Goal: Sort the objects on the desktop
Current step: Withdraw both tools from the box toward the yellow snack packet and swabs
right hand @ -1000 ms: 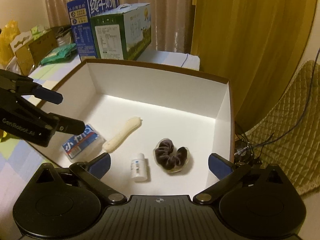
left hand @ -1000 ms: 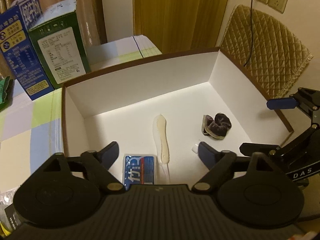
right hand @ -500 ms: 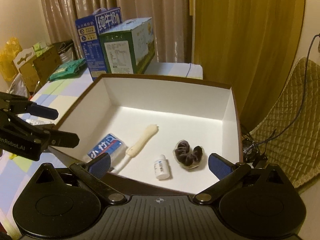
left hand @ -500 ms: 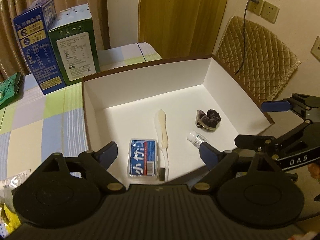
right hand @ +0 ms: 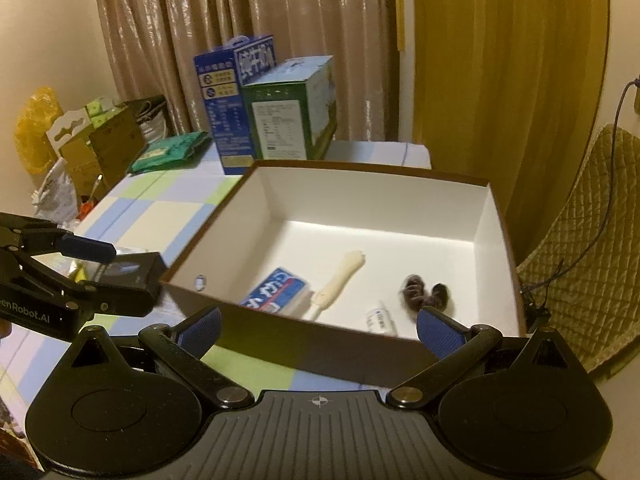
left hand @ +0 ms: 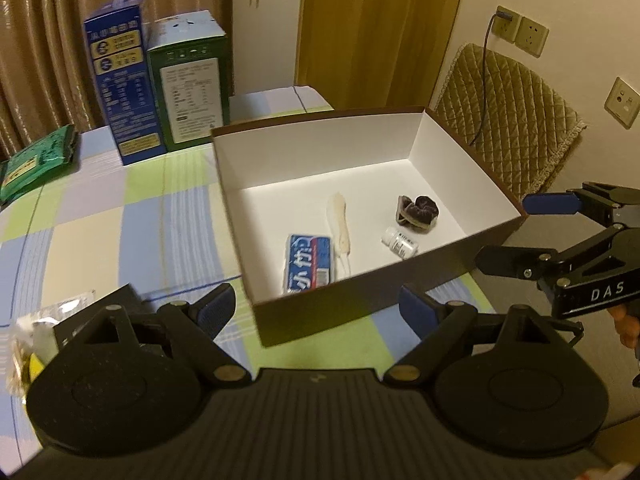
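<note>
A brown box with a white inside (left hand: 360, 312) (right hand: 320, 340) stands on the checked tablecloth. In it lie a blue tissue pack (left hand: 306, 262) (right hand: 272, 290), a cream brush-like stick (left hand: 340, 218) (right hand: 340, 280), a small white bottle (left hand: 400, 242) (right hand: 380, 318) and a dark scrunchie (left hand: 418, 208) (right hand: 424, 294). My left gripper (left hand: 316, 310) (right hand: 90, 266) is open and empty, before the box's near wall. My right gripper (right hand: 318, 326) (left hand: 520, 230) is open and empty at the box's right near corner.
A blue carton (left hand: 122, 88) (right hand: 228, 104) and a green carton (left hand: 192, 84) (right hand: 292, 108) stand behind the box. A green packet (left hand: 36, 160) lies far left. A black box (right hand: 132, 276) and a crinkled wrapper (left hand: 28, 336) lie near left. A quilted chair (left hand: 504, 120) stands right.
Both grippers have pulled back and up out of the box; they now sit outside its near wall. The objects in the box have not moved.
</note>
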The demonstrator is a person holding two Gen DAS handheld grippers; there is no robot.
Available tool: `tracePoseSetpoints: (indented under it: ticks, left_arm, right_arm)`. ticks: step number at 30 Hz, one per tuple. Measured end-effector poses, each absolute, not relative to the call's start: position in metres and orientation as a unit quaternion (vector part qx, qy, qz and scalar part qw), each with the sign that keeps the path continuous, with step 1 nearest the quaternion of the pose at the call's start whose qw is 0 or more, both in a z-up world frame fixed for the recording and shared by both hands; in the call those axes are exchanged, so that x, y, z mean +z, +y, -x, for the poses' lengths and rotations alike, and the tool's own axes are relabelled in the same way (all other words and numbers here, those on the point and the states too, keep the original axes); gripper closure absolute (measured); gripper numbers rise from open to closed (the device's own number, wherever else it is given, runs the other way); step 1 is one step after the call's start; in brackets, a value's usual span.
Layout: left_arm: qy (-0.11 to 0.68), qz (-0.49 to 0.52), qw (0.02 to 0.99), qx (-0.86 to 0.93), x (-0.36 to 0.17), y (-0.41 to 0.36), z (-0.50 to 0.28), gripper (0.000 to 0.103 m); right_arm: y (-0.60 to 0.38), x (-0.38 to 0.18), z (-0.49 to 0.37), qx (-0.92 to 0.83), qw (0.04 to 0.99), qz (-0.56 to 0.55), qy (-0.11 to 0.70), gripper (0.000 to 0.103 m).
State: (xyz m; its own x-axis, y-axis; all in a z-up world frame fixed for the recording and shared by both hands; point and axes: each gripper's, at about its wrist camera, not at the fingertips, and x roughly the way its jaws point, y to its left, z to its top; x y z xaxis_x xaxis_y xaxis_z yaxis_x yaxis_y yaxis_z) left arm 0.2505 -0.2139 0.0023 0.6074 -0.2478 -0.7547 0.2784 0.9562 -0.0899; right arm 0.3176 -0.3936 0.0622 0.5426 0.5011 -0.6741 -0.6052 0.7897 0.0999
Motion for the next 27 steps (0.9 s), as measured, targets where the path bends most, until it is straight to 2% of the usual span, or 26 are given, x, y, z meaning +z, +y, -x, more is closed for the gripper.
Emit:
tracePoseSetpoints:
  ticks: [27]
  left_arm:
    - [0.446, 0.038, 0.894, -0.035, -0.014, -0.078, -0.159, 0.017]
  right_arm:
    - [-0.291, 0.025, -0.245, 0.383, 0.826, 0.078, 0.405, 0.002]
